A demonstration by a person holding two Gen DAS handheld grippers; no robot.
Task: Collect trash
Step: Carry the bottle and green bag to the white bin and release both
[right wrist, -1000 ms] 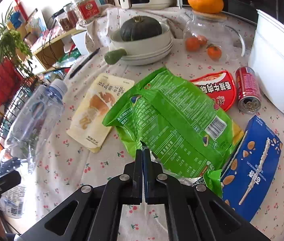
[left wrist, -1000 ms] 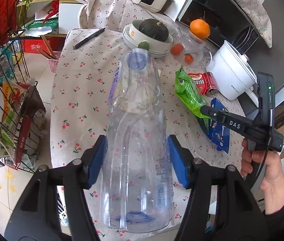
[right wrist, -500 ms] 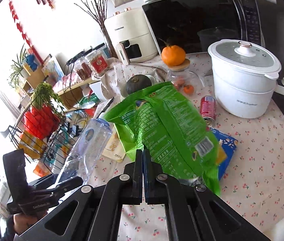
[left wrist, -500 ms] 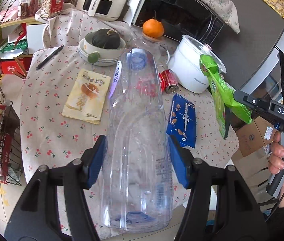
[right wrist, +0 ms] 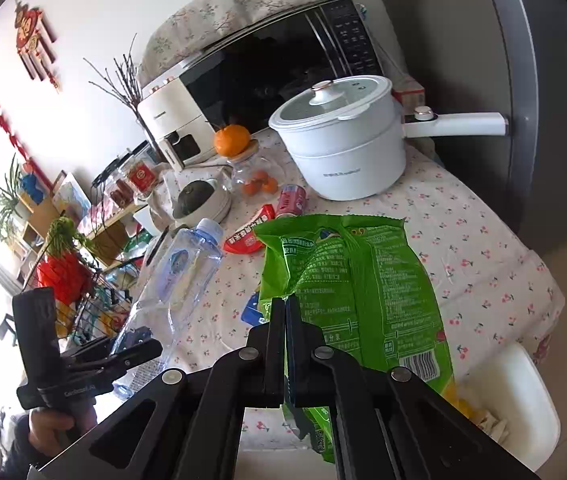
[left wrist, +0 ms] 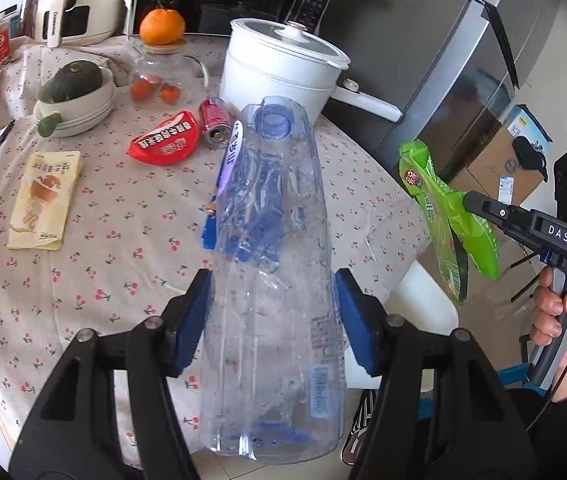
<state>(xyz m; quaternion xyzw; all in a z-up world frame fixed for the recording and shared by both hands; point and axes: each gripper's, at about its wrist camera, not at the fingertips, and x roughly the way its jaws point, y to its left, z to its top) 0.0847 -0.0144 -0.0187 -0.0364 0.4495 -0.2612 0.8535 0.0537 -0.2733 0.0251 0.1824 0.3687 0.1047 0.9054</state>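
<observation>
**Left wrist: bottle clamped; right tongs pinch green bag**

Left gripper (left wrist: 273,316) has blue pads (left wrist: 191,320) pressed on both sides of a clear bottle (left wrist: 271,264), jaws spread only to bottle width. Bottle points toward 12 o'clock, cap end up, held above the table (left wrist: 103,248).

Right gripper (right wrist: 285,312) has fingers nearly touching, pinching the green bag (right wrist: 359,280) at its edge; the bag hangs off the table edge. From the left wrist the same gripper (left wrist: 471,202) sits at 3 o'clock with the bag (left wrist: 443,216) dangling, right hand (left wrist: 559,312) on the handle.

On the table: red wrapper (left wrist: 165,142) and can (left wrist: 215,124) at 11 o'clock, tan packet (left wrist: 45,200) at 9 o'clock. A blue box (left wrist: 209,224) shows partly behind the bottle. White pot (left wrist: 283,68) at 12 o'clock, bowl with squash (left wrist: 75,100) and orange (left wrist: 162,26) at 10–11 o'clock. White bin (right wrist: 519,404) at 4 o'clock in the right wrist view, below the bag.
</observation>
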